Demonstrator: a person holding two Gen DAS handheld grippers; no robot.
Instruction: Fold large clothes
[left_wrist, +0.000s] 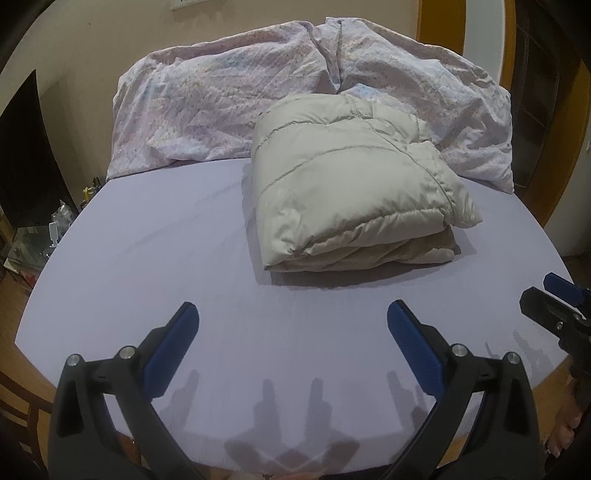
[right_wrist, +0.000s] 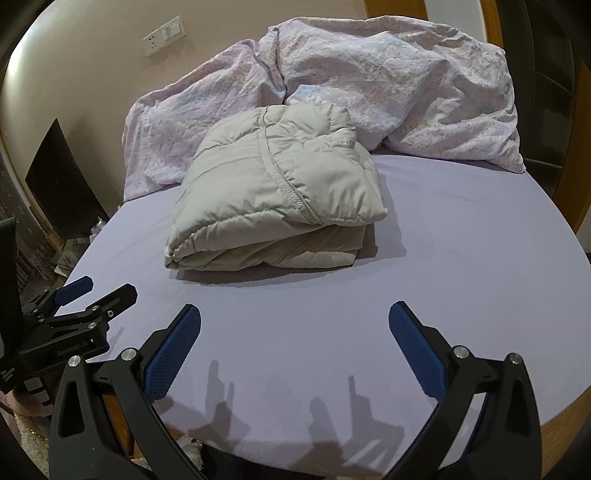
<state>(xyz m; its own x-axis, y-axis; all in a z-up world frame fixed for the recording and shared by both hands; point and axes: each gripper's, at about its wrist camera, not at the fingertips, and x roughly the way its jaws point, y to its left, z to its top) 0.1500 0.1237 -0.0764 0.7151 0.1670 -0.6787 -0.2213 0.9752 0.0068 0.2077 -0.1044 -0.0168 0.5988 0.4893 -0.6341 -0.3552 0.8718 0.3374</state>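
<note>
A beige puffer jacket (left_wrist: 347, 184) lies folded into a thick bundle on the lilac bed sheet (left_wrist: 155, 258), in the middle of the bed; it also shows in the right wrist view (right_wrist: 273, 192). My left gripper (left_wrist: 291, 314) hovers open over the bed's near edge, well short of the jacket, nothing between its blue pads. My right gripper (right_wrist: 295, 314) is likewise open and empty, at about the same distance from the bundle. Each gripper shows in the other's view: the right gripper (left_wrist: 546, 295) at the right edge, the left gripper (right_wrist: 99, 288) at the left edge.
A crumpled pale floral duvet (left_wrist: 229, 96) is heaped along the bed's far side, touching the jacket's back. Beige wall with a socket plate (right_wrist: 164, 35) behind. A dark cabinet (left_wrist: 26, 155) and cluttered glass shelf stand left of the bed. Wooden door frame (left_wrist: 506, 37) at right.
</note>
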